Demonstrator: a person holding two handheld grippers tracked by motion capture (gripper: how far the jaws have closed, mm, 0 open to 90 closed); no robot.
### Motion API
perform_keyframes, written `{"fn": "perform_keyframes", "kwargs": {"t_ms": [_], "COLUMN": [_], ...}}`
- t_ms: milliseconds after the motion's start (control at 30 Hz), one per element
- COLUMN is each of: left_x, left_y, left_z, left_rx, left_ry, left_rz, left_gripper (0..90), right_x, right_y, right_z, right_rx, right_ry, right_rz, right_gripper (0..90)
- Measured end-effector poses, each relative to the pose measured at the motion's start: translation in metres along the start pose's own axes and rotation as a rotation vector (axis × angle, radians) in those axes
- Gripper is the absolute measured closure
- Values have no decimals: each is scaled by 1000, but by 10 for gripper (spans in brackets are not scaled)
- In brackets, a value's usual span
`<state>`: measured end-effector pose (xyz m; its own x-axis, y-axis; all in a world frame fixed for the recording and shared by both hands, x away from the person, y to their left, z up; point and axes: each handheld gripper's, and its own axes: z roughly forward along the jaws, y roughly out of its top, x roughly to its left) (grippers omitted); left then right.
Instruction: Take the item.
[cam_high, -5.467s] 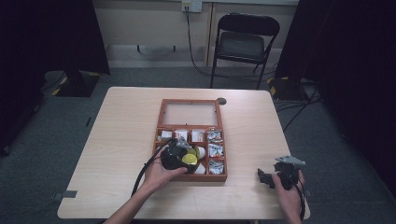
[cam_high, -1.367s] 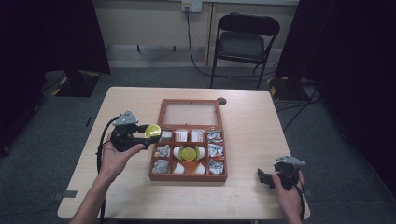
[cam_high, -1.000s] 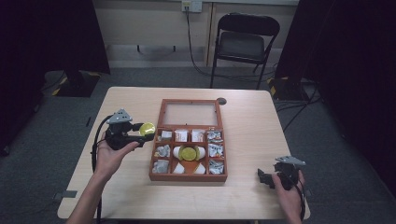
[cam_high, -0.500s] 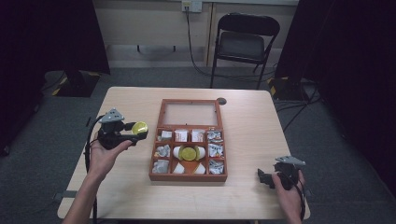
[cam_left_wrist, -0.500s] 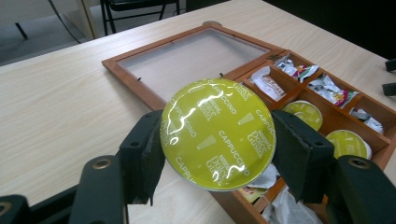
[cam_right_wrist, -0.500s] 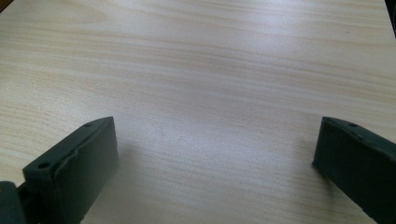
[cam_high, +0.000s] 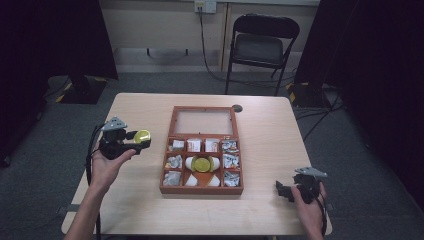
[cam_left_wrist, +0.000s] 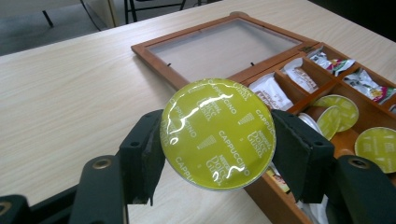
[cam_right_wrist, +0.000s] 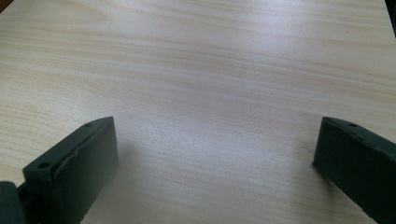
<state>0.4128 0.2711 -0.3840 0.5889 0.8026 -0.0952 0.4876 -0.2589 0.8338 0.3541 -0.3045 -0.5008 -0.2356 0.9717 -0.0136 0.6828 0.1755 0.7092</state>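
Note:
A coffee capsule with a yellow-green foil lid (cam_left_wrist: 218, 133) marked CAPPUCCINO sits between the black jaws of my left gripper (cam_left_wrist: 217, 140), which is shut on its rim. From above, that gripper (cam_high: 141, 140) hangs over the left part of the table, left of the wooden box (cam_high: 171, 182), with the capsule (cam_high: 142, 135) at its tip. The box's compartments hold more yellow-lidded capsules (cam_high: 202, 163) and several small packets (cam_left_wrist: 271, 88). My right gripper (cam_high: 281, 189) rests low near the front right corner, jaws wide apart over bare wood (cam_right_wrist: 215, 140).
The box's glass-paned lid (cam_high: 203, 121) lies open flat toward the far side. A small dark disc (cam_high: 236, 108) lies on the table behind it. A folding chair (cam_high: 260, 47) stands beyond the far edge. A cable (cam_high: 91, 155) trails from the left gripper.
My left gripper has carried the capsule leftward, away from the box and out over the left part of the table. The right gripper has stayed where it was.

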Motion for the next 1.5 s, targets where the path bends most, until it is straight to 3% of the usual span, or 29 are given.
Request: {"fn": "perform_keyframes", "kwargs": {"t_ms": [300,533,767,1233,1500], "left_x": [11,21,27,24,15], "left_y": [-11,-24,-35,-49,-52], "left_z": [10,23,35,59,75], "left_rx": [27,57,101,189,239], "left_ry": [7,19,24,9,-7], "left_rz": [-16,-59,-55,-39,-17], "left_gripper": [381,381,382,381,381], "right_x": [0,0,0,0,0], "right_y": [0,0,0,0,0], "right_z": [0,0,0,0,0], "right_rx": [0,0,0,0,0], "right_ry": [0,0,0,0,0], "right_rz": [0,0,0,0,0], "right_gripper": [0,0,0,0,0]}}
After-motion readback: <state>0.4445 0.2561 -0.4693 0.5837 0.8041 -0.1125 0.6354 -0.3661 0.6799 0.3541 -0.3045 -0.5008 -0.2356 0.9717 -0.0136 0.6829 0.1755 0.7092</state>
